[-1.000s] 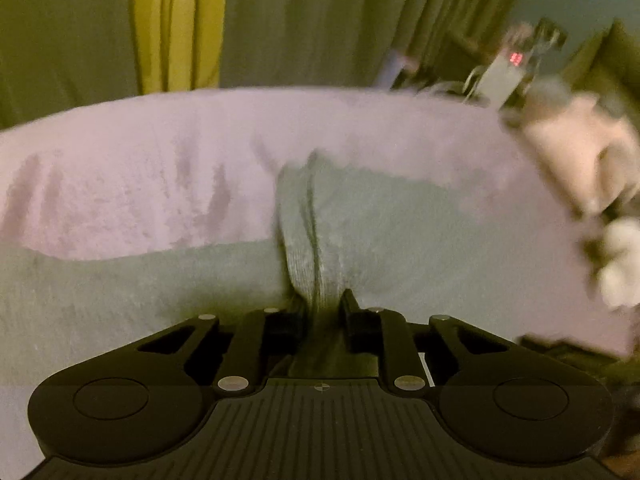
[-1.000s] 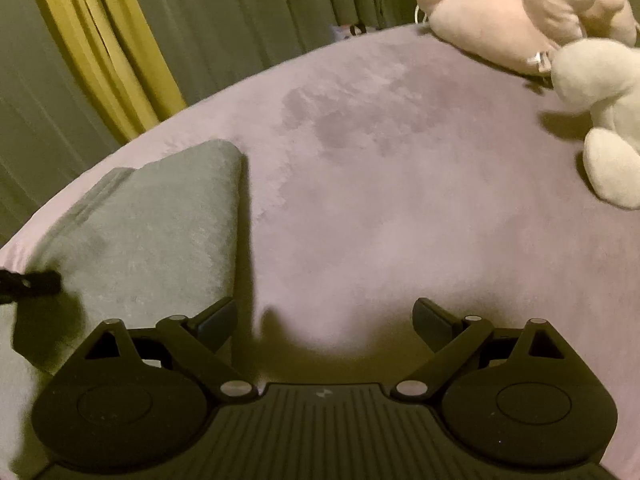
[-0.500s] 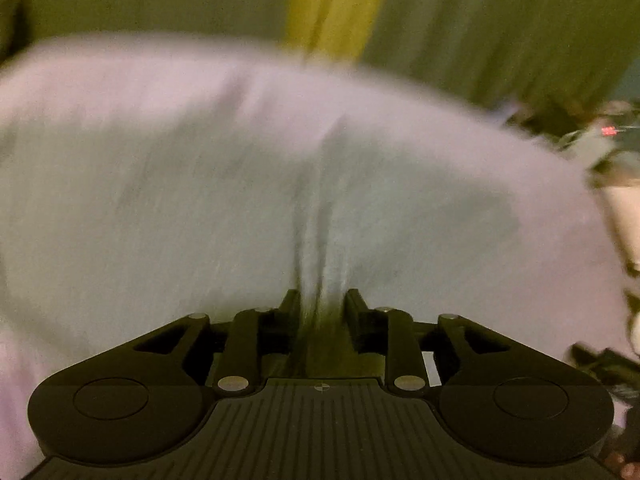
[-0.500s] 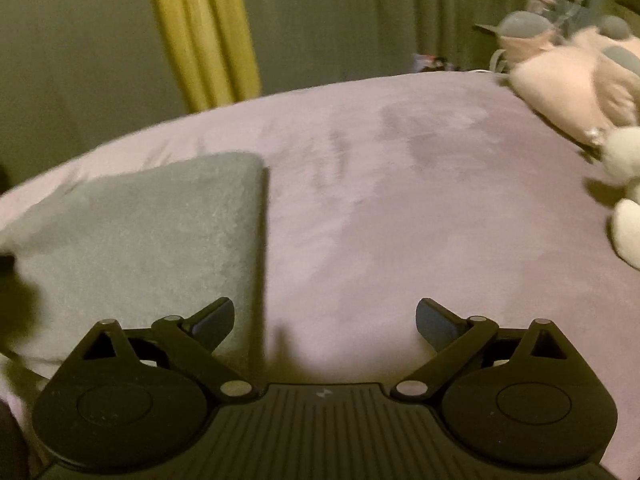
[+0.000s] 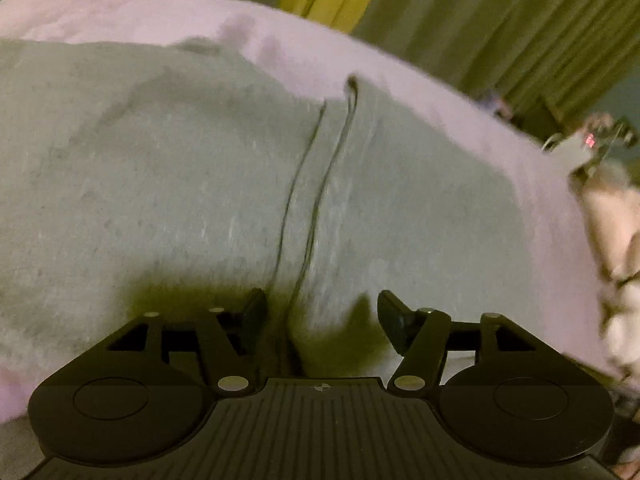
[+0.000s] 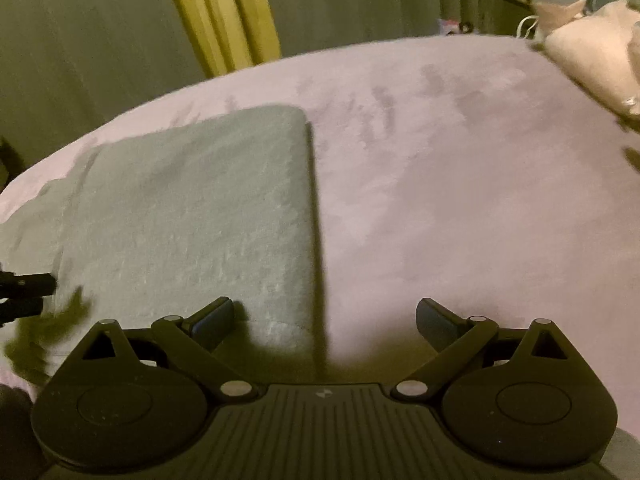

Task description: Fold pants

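Grey pants (image 5: 168, 168) lie spread and folded on a pale pink blanket (image 5: 460, 120), with a layered cuff edge (image 5: 316, 176) running up the middle of the left wrist view. My left gripper (image 5: 320, 314) hovers just over that edge; its jaws are opening and the pads press on nothing, though the fold lies below the gap. In the right wrist view the pants (image 6: 192, 216) form a neat folded block with a straight right edge. My right gripper (image 6: 324, 320) stands open over that edge, empty. The left gripper's fingertips (image 6: 28, 284) show at the far left.
Plush toys (image 6: 592, 52) lie at the bed's far right, also a blur of plush toys (image 5: 616, 240) in the left wrist view. Dark green and yellow curtains (image 6: 224, 12) hang behind the bed. Bare pink blanket (image 6: 460, 180) stretches right of the pants.
My left gripper carried a pinched fold of the pants across, laid it down and let go as its jaws parted. The right gripper stayed open and shifted toward the pants' right edge.
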`<act>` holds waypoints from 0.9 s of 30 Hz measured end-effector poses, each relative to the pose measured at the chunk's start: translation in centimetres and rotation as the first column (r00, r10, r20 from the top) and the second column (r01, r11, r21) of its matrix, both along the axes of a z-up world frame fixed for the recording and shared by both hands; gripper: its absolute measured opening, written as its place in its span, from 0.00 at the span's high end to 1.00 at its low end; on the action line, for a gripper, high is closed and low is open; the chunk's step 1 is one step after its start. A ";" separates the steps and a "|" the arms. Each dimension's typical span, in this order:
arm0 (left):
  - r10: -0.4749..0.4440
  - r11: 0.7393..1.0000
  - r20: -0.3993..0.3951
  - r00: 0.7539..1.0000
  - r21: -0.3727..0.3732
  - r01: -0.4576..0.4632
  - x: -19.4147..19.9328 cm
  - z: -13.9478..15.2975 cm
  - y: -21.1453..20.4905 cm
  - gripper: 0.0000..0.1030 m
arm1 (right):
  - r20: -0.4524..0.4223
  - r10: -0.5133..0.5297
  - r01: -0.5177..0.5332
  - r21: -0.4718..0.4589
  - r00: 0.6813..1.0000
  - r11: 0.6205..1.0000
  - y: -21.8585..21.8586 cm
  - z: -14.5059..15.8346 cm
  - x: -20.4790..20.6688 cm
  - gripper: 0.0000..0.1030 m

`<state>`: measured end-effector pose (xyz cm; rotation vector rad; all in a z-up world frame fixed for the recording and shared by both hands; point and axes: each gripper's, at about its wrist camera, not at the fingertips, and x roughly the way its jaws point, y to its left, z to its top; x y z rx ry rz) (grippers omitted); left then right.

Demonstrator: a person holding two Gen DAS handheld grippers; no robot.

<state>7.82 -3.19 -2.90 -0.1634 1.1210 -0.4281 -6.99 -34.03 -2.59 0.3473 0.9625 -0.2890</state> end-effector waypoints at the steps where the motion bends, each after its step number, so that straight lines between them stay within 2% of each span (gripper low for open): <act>1: -0.009 0.999 0.023 1.000 0.040 0.008 -0.3 -0.1 -0.5 0.47 | -0.016 0.001 -0.001 0.000 1.000 1.000 -0.1 -0.5 0.3 0.05; 2: -0.020 0.997 0.051 0.998 0.078 0.016 -0.7 0.0 -1.0 0.52 | -0.037 -0.001 0.001 -0.005 0.999 1.000 0.0 -1.0 0.6 0.04; 4: -0.053 0.988 0.092 0.994 0.147 0.039 -1.5 0.3 -1.6 0.68 | -0.079 0.009 -0.009 0.004 0.997 1.000 0.1 -1.5 1.1 0.04; 8: -0.038 0.990 0.128 0.991 0.137 0.021 -2.9 1.6 -0.7 0.79 | -0.097 0.047 -0.048 -0.001 0.994 0.999 0.7 -1.4 1.1 0.04; 9: -0.031 0.990 0.140 0.990 0.142 0.011 -3.3 1.9 -0.4 0.89 | -0.106 0.061 -0.062 -0.014 0.992 0.998 1.1 -1.4 1.0 0.04; 11: -0.020 0.991 0.153 0.988 0.137 -0.001 -3.3 2.3 0.2 0.92 | -0.130 0.085 -0.090 -0.031 0.988 0.995 1.4 -1.5 0.9 0.04; 12: -0.011 0.991 0.154 0.988 0.136 -0.011 -3.6 2.6 0.6 0.98 | -0.141 0.090 -0.096 -0.035 0.986 0.995 1.5 -1.5 0.9 0.04; 14: 0.006 0.985 0.164 0.986 0.171 -0.034 -4.1 2.7 1.2 0.98 | -0.147 0.098 -0.104 -0.035 0.984 0.994 1.5 -1.2 0.8 0.04; 18: 0.031 0.982 0.110 0.993 0.183 -0.051 -4.2 1.9 2.9 0.98 | -0.157 0.121 -0.127 -0.027 0.980 0.992 1.5 -1.2 0.5 0.04; 20: 0.049 0.986 0.102 0.994 0.153 -0.064 -4.1 1.9 3.6 0.92 | -0.150 0.109 -0.116 -0.037 0.983 0.993 1.6 -0.7 0.5 0.04; 21: 0.059 0.987 0.112 0.992 0.140 -0.075 -4.1 2.0 3.7 0.79 | -0.118 0.103 -0.111 -0.063 0.988 0.992 1.8 -0.1 0.4 0.04; 22: 0.066 0.987 0.126 0.990 0.134 -0.083 -4.1 2.0 3.8 0.61 | -0.059 0.103 -0.109 -0.103 0.993 0.989 2.1 0.8 0.1 0.04; 23: 0.075 0.986 0.140 0.987 0.140 -0.095 -4.1 2.0 3.7 0.53 | -0.011 0.111 -0.112 -0.127 0.994 0.986 2.3 1.4 0.0 0.04; 24: 0.077 0.983 0.153 0.985 0.156 -0.101 -4.2 2.0 3.5 0.47 | 0.037 0.129 -0.122 -0.146 0.991 0.982 2.7 2.0 -0.1 0.04; 25: 0.075 0.980 0.156 0.985 0.170 -0.101 -4.1 1.8 3.3 0.47 | 0.076 0.153 -0.140 -0.156 0.985 0.978 3.1 2.5 0.0 0.04; 27: 0.065 0.978 0.140 0.988 0.190 -0.091 -3.9 1.3 2.9 0.47 | 0.100 0.192 -0.174 -0.169 0.976 0.970 3.9 2.5 0.5 0.04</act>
